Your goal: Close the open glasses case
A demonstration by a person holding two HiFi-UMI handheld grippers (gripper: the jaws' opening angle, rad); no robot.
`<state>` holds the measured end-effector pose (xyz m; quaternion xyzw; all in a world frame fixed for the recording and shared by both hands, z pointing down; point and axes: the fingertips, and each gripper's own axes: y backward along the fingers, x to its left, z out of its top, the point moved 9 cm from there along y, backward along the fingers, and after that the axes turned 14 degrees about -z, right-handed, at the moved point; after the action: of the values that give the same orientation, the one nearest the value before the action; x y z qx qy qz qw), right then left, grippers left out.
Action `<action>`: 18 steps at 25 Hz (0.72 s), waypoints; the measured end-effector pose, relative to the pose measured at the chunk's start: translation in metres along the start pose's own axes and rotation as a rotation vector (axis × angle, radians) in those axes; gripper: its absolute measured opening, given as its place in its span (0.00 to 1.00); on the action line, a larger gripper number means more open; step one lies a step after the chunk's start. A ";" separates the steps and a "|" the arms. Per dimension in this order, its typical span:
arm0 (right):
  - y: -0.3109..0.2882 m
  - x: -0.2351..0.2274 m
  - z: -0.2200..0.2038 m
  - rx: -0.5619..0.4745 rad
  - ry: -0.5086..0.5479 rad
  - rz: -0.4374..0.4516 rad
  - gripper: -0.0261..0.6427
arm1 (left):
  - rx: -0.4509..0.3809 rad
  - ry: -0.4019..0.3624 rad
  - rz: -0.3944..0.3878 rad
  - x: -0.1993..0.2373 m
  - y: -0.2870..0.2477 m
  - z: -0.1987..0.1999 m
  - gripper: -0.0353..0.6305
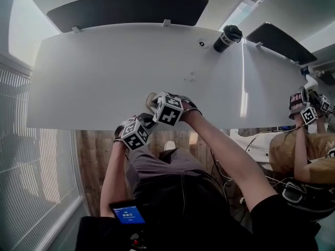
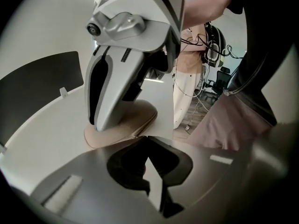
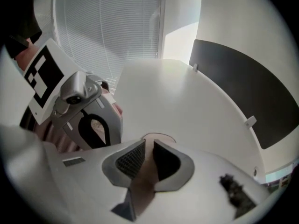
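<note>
Right gripper (image 3: pixel 148 144) jaws narrow, with the beige glasses case (image 2: pixel 142 116) filling the slit between them and the tips planted on the case top. Case sits low centre of the head view, near the front edge of the white table (image 1: pixel 104 72), mostly hidden there by the right gripper's marker cube. Shell halves look together with a seam along the side; can't tell if it is fully latched. Left gripper (image 2: pixel 145 138) jaws pinched nearly together, tips right at the case's near rim, only table showing between them. Black travel mug (image 1: pixel 226 37) at upper right of the head view, well apart from the case. Dark panel (image 1: pixel 125 8) runs along the table's far edge. Second person (image 1: pixel 309 150) holding grippers at the right edge.
</note>
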<state>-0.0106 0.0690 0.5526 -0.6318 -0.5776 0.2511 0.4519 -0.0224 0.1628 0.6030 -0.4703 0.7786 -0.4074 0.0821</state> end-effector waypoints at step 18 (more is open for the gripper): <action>0.002 0.003 0.002 -0.055 -0.017 -0.047 0.13 | -0.191 0.081 0.061 -0.031 -0.076 0.047 0.07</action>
<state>-0.0106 0.0727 0.5506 -0.6281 -0.6029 0.2296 0.4352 0.0693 0.1446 0.6189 -0.4351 0.8305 -0.3473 0.0177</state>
